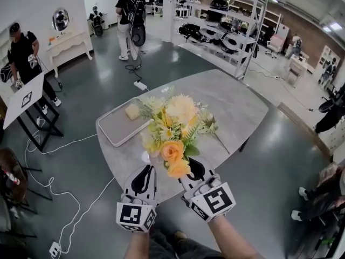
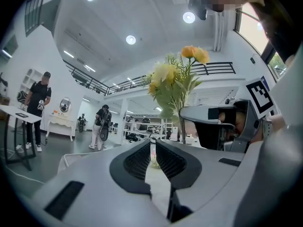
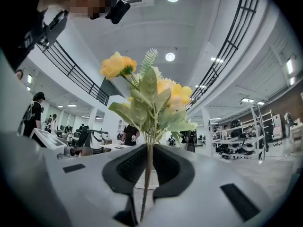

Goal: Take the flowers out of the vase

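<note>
My right gripper (image 1: 195, 166) (image 3: 148, 148) is shut on the thin stem of an artificial flower bunch (image 3: 151, 89) with orange, yellow and cream blooms and green leaves. In the head view the bunch (image 1: 173, 144) stands above the near edge of the grey table (image 1: 237, 104). A small clear vase (image 1: 146, 156) seems to stand on the table just ahead of my left gripper (image 1: 145, 169) (image 2: 153, 144). That gripper has only a narrow gap between its pads and nothing in it. Another flower stem (image 1: 214, 129) lies on the table to the right.
A grey tray (image 1: 116, 128) with a pale yellow block (image 1: 132, 111) sits at the table's left. White cables (image 1: 64, 198) run over the floor to the left. People stand at the back and left, with shelving (image 1: 226, 31) behind.
</note>
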The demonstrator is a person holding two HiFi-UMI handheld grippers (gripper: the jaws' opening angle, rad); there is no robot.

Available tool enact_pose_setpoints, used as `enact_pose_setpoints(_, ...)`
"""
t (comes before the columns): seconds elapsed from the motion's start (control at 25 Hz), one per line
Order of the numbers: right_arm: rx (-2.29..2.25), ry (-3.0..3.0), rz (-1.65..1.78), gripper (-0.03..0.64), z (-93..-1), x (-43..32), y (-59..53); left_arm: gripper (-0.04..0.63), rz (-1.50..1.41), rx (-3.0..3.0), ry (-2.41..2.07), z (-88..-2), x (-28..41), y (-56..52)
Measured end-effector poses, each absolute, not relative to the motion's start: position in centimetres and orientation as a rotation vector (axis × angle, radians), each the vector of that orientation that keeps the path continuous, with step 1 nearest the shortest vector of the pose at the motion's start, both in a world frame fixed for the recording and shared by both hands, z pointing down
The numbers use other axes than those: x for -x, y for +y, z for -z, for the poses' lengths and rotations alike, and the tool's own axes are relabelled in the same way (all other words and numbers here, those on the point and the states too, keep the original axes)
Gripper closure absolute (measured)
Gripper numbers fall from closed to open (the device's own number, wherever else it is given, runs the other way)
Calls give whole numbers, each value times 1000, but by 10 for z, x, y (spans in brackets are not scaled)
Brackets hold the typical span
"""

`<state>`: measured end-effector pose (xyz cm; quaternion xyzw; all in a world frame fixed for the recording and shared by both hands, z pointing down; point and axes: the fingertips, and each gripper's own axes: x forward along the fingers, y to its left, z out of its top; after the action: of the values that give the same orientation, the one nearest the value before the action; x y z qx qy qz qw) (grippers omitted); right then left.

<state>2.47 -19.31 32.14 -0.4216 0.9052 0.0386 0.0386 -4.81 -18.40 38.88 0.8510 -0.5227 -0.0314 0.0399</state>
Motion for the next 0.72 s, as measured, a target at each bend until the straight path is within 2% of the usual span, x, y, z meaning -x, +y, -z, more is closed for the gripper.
enact_pose_setpoints(0.72, 1185, 2828, -110, 568, -312, -39, -146, 548, 94, -2573, -1691, -368, 37, -136)
